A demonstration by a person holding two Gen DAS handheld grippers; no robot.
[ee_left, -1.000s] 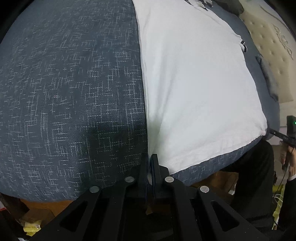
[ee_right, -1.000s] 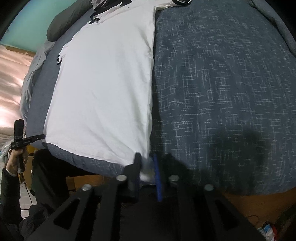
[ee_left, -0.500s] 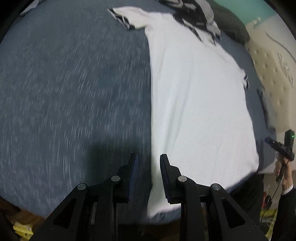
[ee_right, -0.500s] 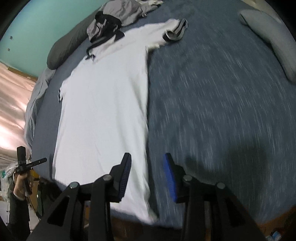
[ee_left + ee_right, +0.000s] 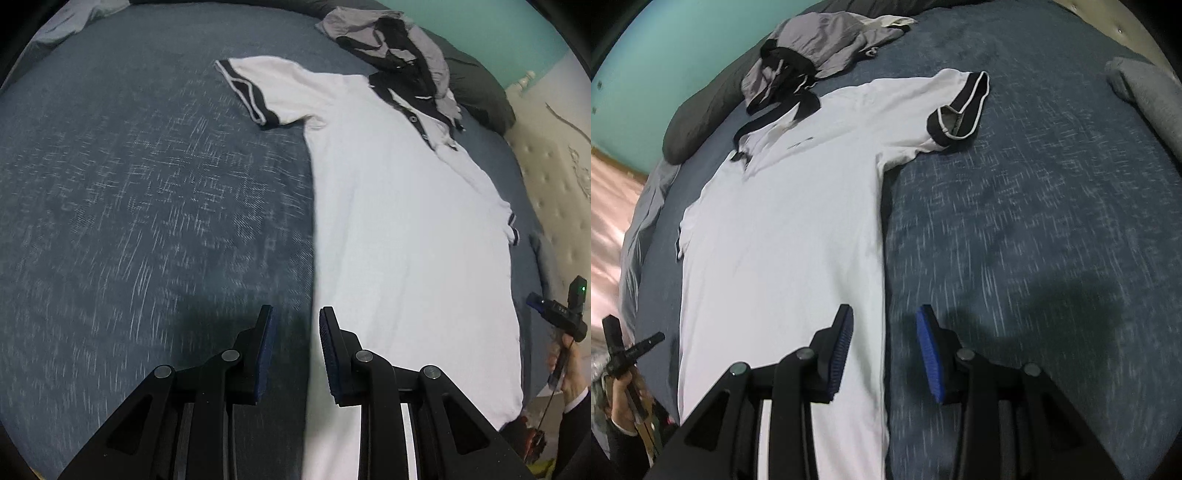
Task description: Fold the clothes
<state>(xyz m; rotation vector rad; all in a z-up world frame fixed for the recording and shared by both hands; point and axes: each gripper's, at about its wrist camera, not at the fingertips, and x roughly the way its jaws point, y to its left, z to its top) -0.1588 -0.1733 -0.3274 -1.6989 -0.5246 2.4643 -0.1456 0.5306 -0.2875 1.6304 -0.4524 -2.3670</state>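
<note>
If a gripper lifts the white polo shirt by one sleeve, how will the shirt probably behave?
The white polo shirt lies flat and follows the blue bedspread, so it is probably floppy and would hang and stretch. Its banded sleeve gapes open, so that cuff seems somewhat stiffer. It probably drags rather than slides.

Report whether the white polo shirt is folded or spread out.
Spread flat: the white polo shirt lies face up on the bed, both sleeves out, no fold visible.
</note>
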